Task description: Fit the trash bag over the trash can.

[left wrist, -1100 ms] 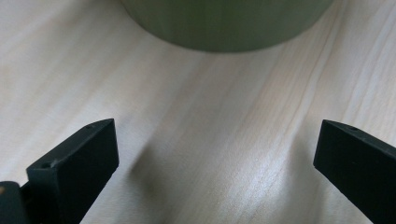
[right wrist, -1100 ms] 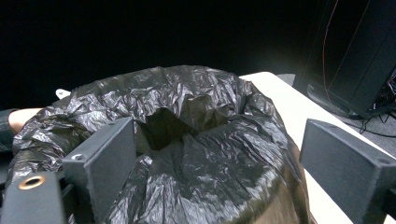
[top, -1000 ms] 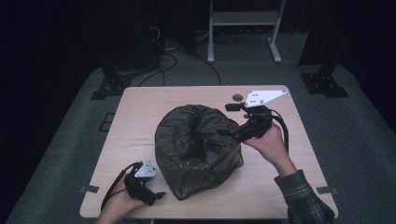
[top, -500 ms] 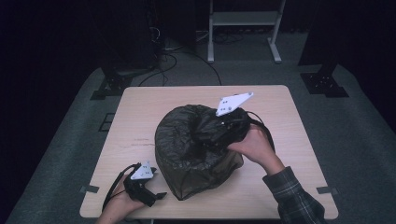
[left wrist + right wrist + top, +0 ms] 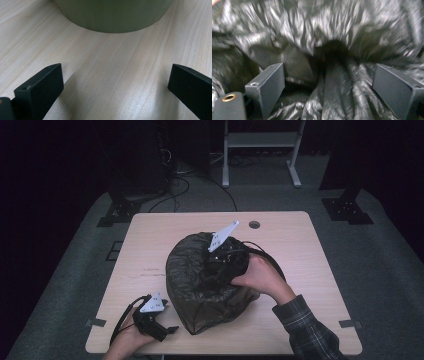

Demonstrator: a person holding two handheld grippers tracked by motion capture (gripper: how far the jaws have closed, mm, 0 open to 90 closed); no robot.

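Right gripper view: bag [image 5: 332, 50] between spread tongs [image 5: 329, 85]

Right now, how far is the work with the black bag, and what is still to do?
Done: the black bag sits bunched over a round container on the table. In hand: the right gripper is down at the gathered mouth, jaws wide apart around the folds, not yet closed. The left gripper rests open on the table beside the container. Left, probably: grip the plastic and work it.
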